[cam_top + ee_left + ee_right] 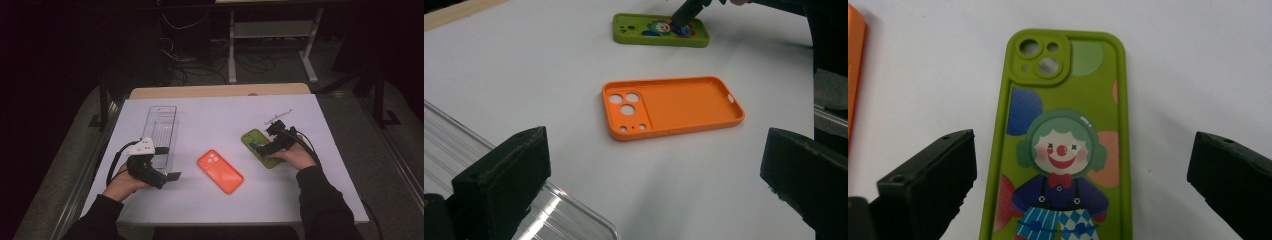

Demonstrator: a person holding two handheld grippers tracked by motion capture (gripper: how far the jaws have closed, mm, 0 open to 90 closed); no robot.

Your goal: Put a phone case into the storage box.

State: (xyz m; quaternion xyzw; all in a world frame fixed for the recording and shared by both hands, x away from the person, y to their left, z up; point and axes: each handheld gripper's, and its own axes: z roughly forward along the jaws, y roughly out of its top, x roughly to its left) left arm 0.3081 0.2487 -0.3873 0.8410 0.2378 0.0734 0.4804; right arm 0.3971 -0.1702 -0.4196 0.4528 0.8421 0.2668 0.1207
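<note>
The right gripper [267, 145] hovered over the green soft phone case with a clown print [1063, 150] at the frame's right, jaws spread, nothing pinched yet. The left gripper [167, 176] waited, jaws also spread; grasping remained.

Green case [1063, 150] looks like soft matt silicone with a smooth printed clown on it, slight sheen on the raised head. Orange case [672, 106], same rubbery matt finish, smooth inside. On the left, a clear glossy plastic tray [163, 131], ribbed, catching glare. White table [215, 200] sheet reads matt, paper-smooth; bare wood edge at the far side. Jaw pads, dull black, faintly rough.
</note>
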